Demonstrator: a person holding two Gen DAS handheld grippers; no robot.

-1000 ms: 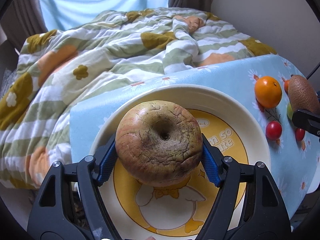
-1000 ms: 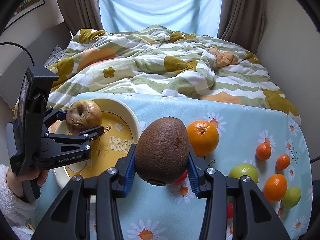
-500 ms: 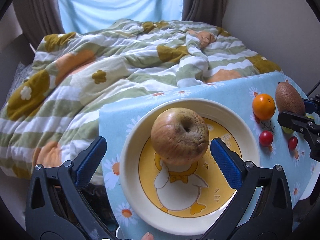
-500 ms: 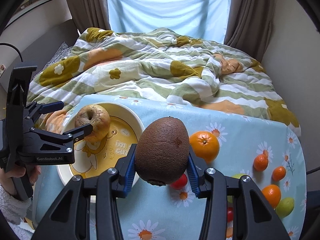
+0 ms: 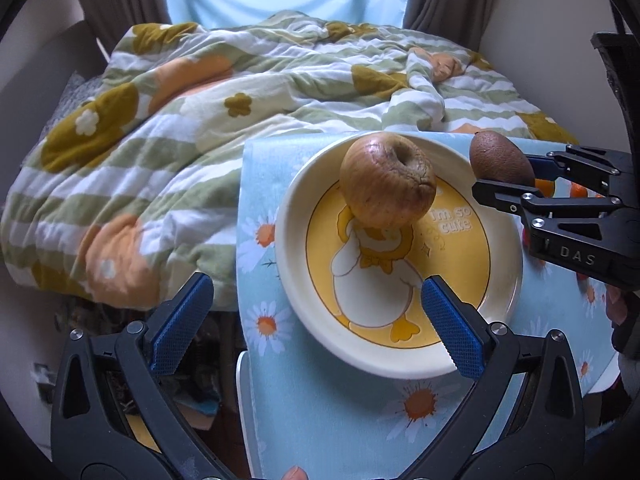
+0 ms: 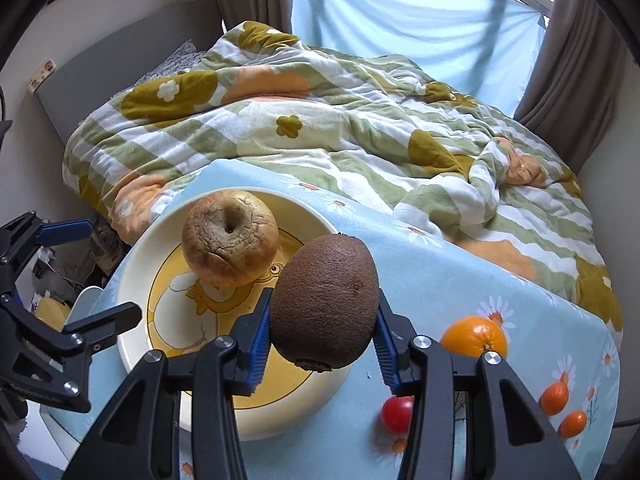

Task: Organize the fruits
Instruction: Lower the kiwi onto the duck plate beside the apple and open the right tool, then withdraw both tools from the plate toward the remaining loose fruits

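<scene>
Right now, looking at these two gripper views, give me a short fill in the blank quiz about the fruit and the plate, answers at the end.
1. The wrinkled apple rests on the ____, which has a duck printed on it.
2. The right gripper is shut on the brown ____.
3. The left gripper holds ____.
4. The large orange lies on the blue ____-patterned tablecloth.

Answers: plate; kiwi; nothing; daisy
</scene>
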